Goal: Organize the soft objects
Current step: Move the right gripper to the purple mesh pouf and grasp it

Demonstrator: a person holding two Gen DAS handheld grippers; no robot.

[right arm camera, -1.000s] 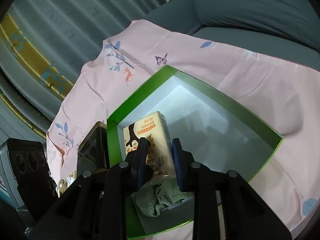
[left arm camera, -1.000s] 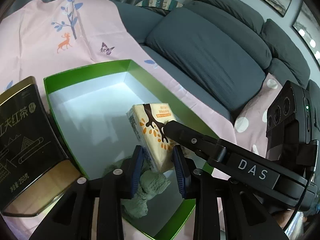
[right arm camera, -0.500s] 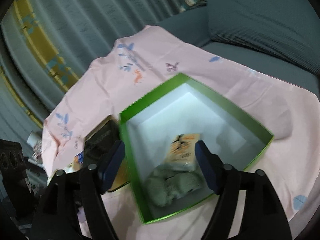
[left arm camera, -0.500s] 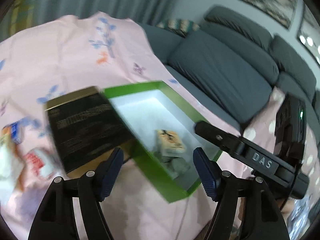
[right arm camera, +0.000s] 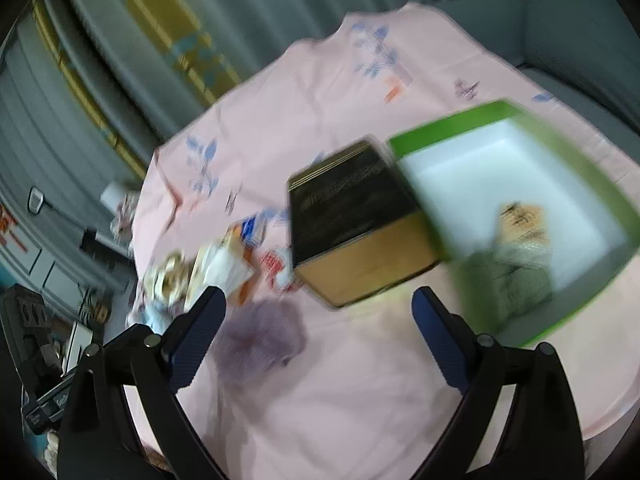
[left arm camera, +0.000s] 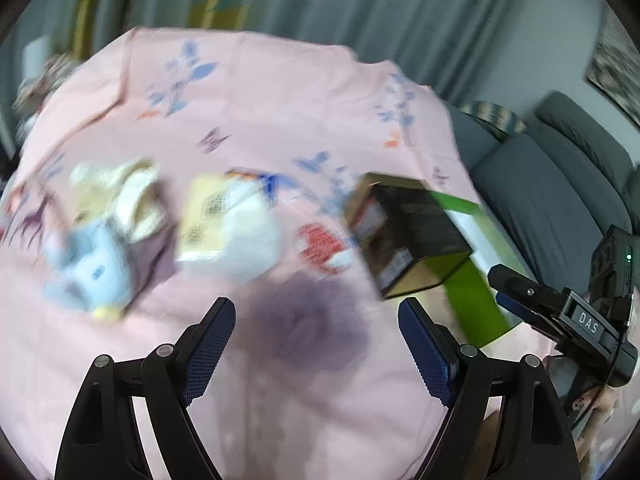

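Tissue pack [right arm camera: 520, 222] released into green box [right arm camera: 592, 184]; both grippers withdrawn, opening.

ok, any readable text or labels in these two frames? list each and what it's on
"DAS": white letters on the black body of the right gripper, seen in the left wrist view.
Black and gold tin: gold print on its lid, too blurred to read.
Yellow packet: dark printed blocks, unreadable.
Orange tissue pack in the green box: dark print, blurred.
Red and white packet: markings unreadable.

Two wrist fisheyes angled down, near pink cloth [left arm camera: 280, 380], both showing green box [right arm camera: 592, 184]
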